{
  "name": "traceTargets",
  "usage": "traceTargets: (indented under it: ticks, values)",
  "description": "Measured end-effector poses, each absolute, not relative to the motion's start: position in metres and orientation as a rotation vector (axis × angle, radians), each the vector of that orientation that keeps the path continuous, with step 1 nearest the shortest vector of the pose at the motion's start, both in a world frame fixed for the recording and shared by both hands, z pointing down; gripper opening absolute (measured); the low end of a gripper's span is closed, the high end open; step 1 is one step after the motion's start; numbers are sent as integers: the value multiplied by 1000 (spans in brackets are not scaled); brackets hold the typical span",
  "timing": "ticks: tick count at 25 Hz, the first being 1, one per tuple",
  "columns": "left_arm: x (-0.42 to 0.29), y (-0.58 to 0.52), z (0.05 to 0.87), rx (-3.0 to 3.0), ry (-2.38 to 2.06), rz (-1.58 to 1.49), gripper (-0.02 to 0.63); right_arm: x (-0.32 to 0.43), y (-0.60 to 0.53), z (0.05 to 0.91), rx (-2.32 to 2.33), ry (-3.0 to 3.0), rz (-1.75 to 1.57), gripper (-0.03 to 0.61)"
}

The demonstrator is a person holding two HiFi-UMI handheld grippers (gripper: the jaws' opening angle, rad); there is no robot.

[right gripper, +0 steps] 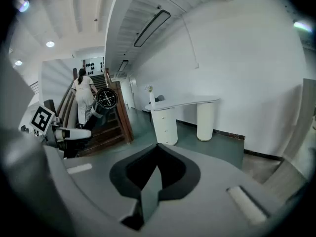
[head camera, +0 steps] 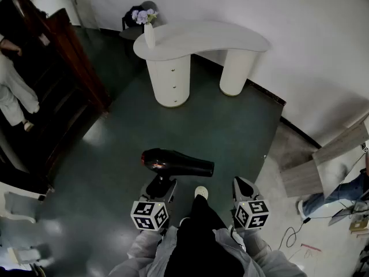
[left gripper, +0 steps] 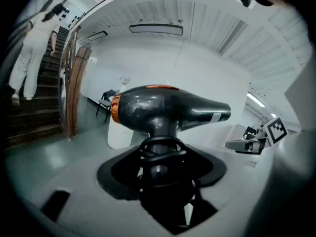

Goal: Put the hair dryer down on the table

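The hair dryer (head camera: 177,164) hangs over the floor (head camera: 230,133), the table (head camera: 230,40) well ahead, stairs (head camera: 55,91) to its left.

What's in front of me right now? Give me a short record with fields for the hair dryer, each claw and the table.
hair dryer: black, orange ring at one end, held level in the air above the dark green floor
left claw: shut on the hair dryer's handle
right claw: shut, nothing in it
table: white, curved top, ahead by the wall, well apart from the hair dryer
vase: white, with flowers, on the table's left end
task: hair dryer not yet on the table
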State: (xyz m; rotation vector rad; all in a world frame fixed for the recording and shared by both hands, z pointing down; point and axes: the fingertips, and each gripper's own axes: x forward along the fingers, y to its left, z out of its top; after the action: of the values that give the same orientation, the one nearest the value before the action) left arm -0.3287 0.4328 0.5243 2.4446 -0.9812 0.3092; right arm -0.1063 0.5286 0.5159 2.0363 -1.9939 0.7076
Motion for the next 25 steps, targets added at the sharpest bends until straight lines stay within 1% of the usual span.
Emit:
traceTargets:
  ticks: [5,13,19,25]
  values:
    - [-347,478,518,2461,-985,322,276,-140,573,500,2034,-2057,652,8]
    - [-347,510,519,2451,-979,324,276,-138,606,501,2098,-2075,701,8]
    - [-325,483,527,2434,-1015,341,276,-112,582,512,2114,-2055,723,8]
    - [-280,419,518,2427,-1051,311,276,-63,509,502,2077,-2090,676,8]
